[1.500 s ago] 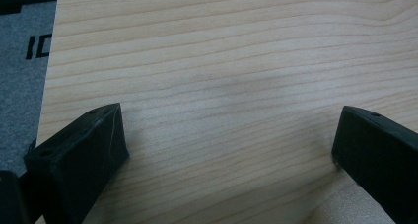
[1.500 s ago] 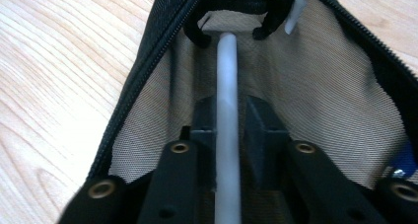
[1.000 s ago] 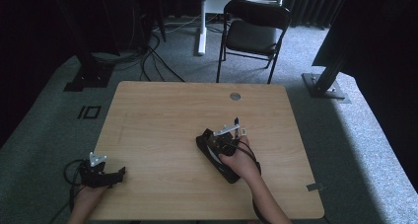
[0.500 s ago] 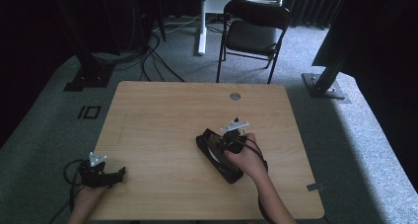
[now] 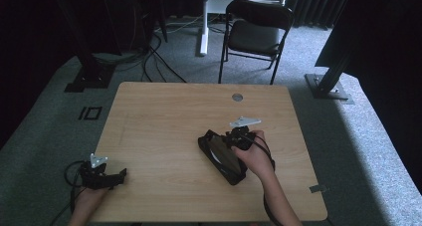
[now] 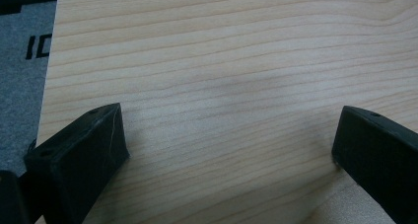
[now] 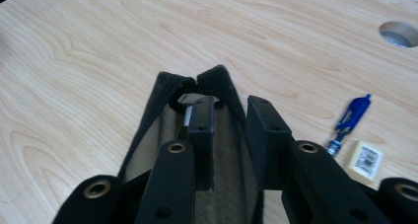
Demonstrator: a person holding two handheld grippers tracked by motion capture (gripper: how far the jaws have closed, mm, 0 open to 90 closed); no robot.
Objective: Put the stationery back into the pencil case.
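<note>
The black pouch point(image 5: 222, 155) lies open on the right half of the worktop point(image 5: 159, 121), slanting from upper left to lower right, its mouth gaping so that the grey lining shows. My right hand-held gripper point(image 7: 230, 116) points down into that mouth; its jaws stand close together with a narrow gap between them, and I cannot tell whether they have hold of anything, though a small silvery piece point(image 7: 187, 114) shows just beside the left jaw. My right hand point(image 5: 255, 155) rests over the pouch's right edge, forearm coming up from the near edge of the worktop. Beside the pouch lie a blue pen point(image 7: 349, 119) and a small labelled eraser point(image 7: 366, 159). My left hand-held gripper point(image 6: 229, 135) sits low at the near left corner, jaws spread wide over bare wood, holding nothing.
</note>
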